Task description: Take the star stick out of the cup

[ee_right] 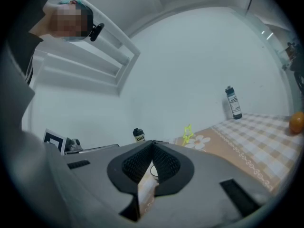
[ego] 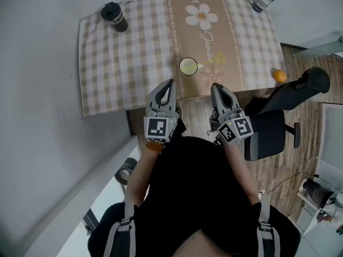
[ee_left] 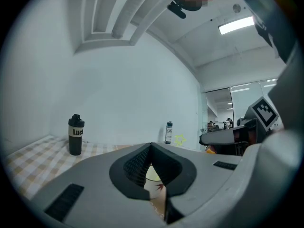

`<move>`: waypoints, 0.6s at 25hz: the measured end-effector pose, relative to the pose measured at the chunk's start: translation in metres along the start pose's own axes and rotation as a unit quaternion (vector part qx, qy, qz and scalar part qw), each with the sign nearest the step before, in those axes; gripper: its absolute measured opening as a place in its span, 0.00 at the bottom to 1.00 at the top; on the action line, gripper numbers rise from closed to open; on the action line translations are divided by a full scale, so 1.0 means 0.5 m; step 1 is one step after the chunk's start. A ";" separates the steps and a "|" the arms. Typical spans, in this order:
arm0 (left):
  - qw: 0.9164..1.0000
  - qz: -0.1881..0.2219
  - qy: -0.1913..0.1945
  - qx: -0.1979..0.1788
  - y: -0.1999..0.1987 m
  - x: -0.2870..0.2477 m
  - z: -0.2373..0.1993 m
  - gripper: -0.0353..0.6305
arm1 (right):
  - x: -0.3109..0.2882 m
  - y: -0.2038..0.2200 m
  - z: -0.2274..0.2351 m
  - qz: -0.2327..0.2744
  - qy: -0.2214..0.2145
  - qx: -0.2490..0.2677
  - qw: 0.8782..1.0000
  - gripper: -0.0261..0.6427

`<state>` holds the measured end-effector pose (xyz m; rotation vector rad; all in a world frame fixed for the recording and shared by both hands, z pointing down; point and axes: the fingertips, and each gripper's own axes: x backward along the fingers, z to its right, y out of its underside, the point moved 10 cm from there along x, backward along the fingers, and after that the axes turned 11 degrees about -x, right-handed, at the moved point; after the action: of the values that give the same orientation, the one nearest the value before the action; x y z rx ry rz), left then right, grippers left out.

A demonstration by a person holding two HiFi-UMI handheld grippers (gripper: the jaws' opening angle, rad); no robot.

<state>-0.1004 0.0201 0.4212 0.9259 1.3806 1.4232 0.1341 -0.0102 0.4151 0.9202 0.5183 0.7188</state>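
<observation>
Both pressed together, empty: left tool [ego: 171, 81], right tool [ego: 214, 85]. Just ahead, between them: cup [ego: 188, 66], star stick [ego: 213, 61] inside, leaning toward right tool. Only sliver of cup visible in gripper views.

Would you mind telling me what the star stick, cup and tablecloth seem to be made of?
Star stick: probably plastic, translucent neon yellow.
Cup: paper or ceramic, cannot tell; matte white wall with a small print.
Tablecloth: likely fabric, matte, checked, with slightly wavy edges.
</observation>
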 end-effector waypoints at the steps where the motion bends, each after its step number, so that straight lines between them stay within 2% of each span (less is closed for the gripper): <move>1: 1.000 0.001 0.002 0.001 0.001 -0.008 -0.008 0.06 | -0.010 -0.001 0.001 0.001 0.002 -0.001 1.000 0.05; 7: 1.000 0.005 0.010 0.007 0.015 -0.038 -0.052 0.06 | -0.052 0.002 0.002 0.004 0.016 0.001 1.000 0.05; 15: 0.999 0.016 0.024 0.014 0.022 -0.058 -0.077 0.06 | -0.050 -0.005 0.027 0.011 0.051 0.002 0.999 0.05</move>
<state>-0.1293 -0.0184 0.4309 0.9409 1.4308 1.4618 0.1276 -0.0368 0.4223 0.8972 0.6009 0.7879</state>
